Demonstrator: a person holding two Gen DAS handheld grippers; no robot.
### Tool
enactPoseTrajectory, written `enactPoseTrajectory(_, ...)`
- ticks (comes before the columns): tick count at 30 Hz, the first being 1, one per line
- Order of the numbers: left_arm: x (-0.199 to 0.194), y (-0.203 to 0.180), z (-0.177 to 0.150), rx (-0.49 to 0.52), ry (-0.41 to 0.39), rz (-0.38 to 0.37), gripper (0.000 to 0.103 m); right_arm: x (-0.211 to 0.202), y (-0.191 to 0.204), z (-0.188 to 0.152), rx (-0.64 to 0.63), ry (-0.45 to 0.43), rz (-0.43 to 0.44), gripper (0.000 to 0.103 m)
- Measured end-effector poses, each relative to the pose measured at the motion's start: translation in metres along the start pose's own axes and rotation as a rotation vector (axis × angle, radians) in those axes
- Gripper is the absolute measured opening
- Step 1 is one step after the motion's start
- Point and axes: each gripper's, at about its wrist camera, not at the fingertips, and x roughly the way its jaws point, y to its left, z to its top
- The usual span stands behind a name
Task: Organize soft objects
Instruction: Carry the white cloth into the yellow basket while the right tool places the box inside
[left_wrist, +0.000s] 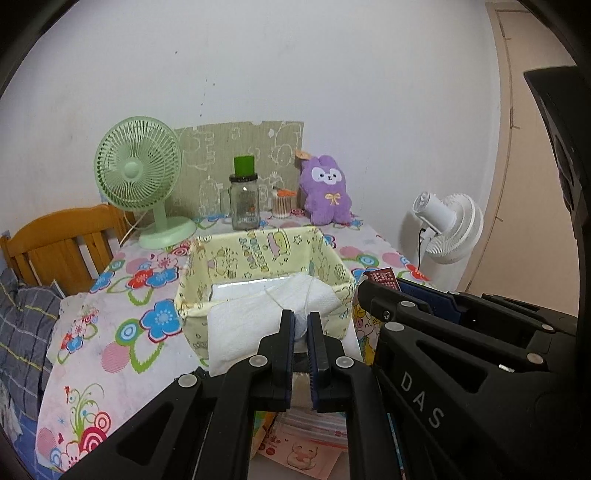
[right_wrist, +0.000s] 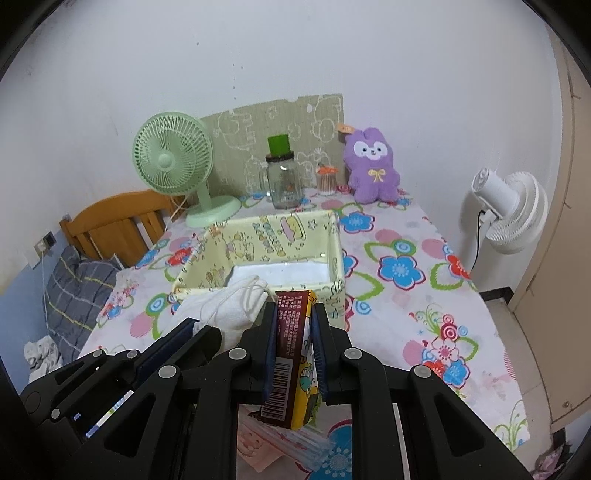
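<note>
Left wrist view: left gripper pinches a white towel draped over the yellow fabric bin's near wall; right gripper clamps a tissue pack. Lift each clear of the rim before releasing inside.

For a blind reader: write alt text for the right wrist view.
The right hand-held gripper clamps a brown-and-yellow packet before a yellow fabric box on a floral tablecloth. Beside it, the left hand-held gripper holds a white cloth at the box's near edge.
</note>
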Motion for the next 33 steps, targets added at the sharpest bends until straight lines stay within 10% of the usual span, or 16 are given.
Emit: enactPoseTrajectory(33,0.035,0.016,0.048,-0.009,-0.017,0.027,0.004,0.029,0.002,0.052,-0.017,-0.042,0.019,0.021)
